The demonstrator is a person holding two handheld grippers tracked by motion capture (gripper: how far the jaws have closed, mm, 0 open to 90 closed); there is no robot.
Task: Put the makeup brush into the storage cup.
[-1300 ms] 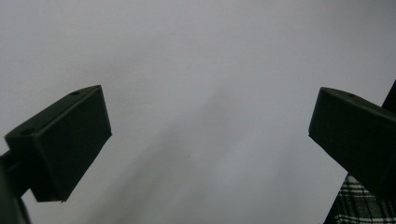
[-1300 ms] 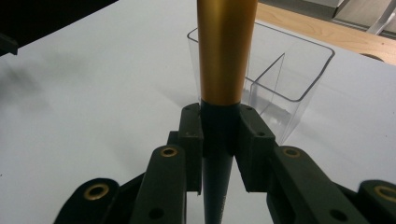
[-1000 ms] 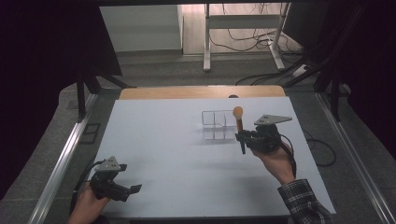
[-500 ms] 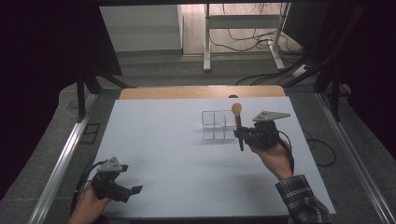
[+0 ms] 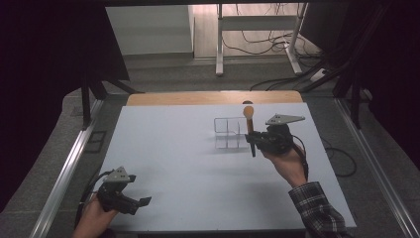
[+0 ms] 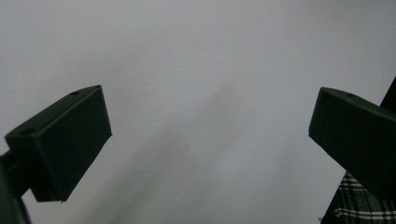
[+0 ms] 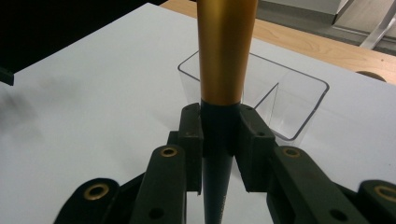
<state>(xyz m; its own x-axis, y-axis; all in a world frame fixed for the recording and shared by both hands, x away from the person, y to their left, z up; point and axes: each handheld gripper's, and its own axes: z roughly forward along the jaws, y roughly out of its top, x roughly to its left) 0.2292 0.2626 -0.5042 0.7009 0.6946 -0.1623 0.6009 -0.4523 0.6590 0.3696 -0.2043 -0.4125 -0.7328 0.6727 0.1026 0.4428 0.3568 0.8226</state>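
The white worktop [image 5: 188, 163] is the largest thing here, and it carries a clear plastic organizer [image 5: 229, 133] with open compartments. I take this organizer as the landmark.

The right tool [image 5: 253, 141] is just beside the organizer, at its right side in the high view, and a hand with a checked sleeve [image 5: 317, 210] holds it from behind. The grey three-cornered plate [image 5: 284, 119] sits on top of this tool. Its jaws are clenched on a pen-like stick [image 5: 249, 126] with a black lower part and an orange-gold upper part. In the right gripper view the two black pads [image 7: 250, 140] press on the black part of the stick [image 7: 219, 126], one from each side, and the gold part rises up out of the picture. The stick stands nearly upright, and its rounded gold end is above the right wall of the organizer [image 7: 280, 100]. Whether the lower tip touches the worktop, I cannot tell.

The left tool [image 5: 141, 203] is well apart from the organizer, near the front left corner of the worktop. In the left gripper view its jaws are released and stand wide, with only the bare white surface [image 6: 196, 93] between them, and nothing is held.
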